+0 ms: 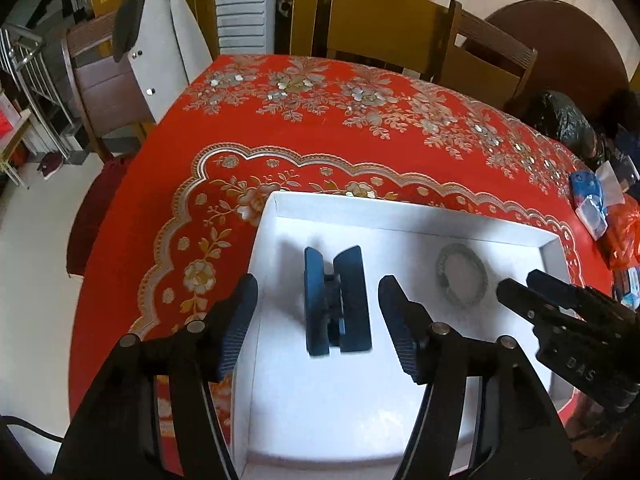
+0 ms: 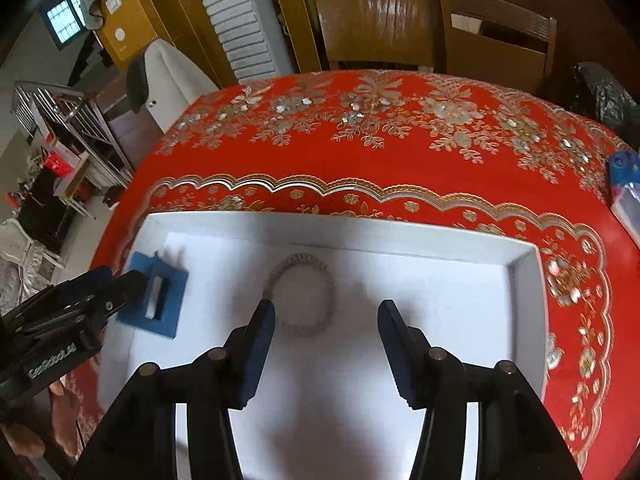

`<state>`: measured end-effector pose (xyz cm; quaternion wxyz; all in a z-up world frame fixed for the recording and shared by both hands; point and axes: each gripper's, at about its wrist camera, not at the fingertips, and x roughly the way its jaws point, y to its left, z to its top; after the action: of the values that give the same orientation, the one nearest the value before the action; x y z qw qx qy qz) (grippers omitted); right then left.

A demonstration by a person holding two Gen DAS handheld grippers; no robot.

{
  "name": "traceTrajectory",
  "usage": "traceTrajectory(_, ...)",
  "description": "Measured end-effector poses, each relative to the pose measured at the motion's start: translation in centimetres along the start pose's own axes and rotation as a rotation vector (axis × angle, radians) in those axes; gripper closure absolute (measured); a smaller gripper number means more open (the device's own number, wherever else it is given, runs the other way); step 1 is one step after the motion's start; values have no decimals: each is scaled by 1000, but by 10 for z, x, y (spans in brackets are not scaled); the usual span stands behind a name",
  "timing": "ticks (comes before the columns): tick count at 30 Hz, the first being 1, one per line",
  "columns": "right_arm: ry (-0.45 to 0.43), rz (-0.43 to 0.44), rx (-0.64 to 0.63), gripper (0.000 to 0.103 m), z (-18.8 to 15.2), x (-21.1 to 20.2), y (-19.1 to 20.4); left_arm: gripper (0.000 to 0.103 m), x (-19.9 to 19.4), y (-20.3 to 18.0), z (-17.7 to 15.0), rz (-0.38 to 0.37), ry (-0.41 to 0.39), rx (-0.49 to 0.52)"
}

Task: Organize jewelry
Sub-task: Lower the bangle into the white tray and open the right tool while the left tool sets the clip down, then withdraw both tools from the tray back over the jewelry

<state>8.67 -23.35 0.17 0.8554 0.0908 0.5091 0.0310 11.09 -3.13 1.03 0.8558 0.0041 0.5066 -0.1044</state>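
Note:
A shallow white tray [image 1: 360, 208] [image 2: 320, 228] sits on a red floral tablecloth. Inside it at the left lies a small blue jewelry box [image 1: 336, 300] [image 2: 158, 300], open, with a pale slot showing. My left gripper [image 1: 318, 281] [image 2: 124, 280] hangs over the box with its jaws wide apart, neither pad touching it. To the right of the box a silver bracelet [image 1: 462, 276] [image 2: 302, 294] lies flat on the tray floor. My right gripper [image 2: 326, 306] [image 1: 519, 283] stands open just above it, and the bracelet's near edge lies by the left fingertip.
The tablecloth [image 1: 320, 128] covers a round table. Wooden chairs [image 2: 496, 28] stand behind it. At the right edge lie a blue and white packet [image 1: 590, 200], an orange bag [image 1: 624, 236] and a black bag [image 1: 560, 116]. A hand [image 2: 60, 412] holds the left gripper.

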Motion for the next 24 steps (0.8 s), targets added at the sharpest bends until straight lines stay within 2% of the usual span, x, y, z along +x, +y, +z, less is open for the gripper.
traceTrajectory(8,-30,-10,2,51,-35,-41,-5,40,-34,-9,-22,13,-31,19)
traceTrajectory(20,-58,8,-21,51,-107,-97,-3,40,-84,-22,-89,56,-49,32)
traceTrajectory(22,-57,0,-34,49,-118,-105,-3,40,-90,-23,-99,51,-46,22)
traceTrajectory(24,-56,1,-46,42,-132,-114,-2,40,-98,-26,-111,54,-46,18)
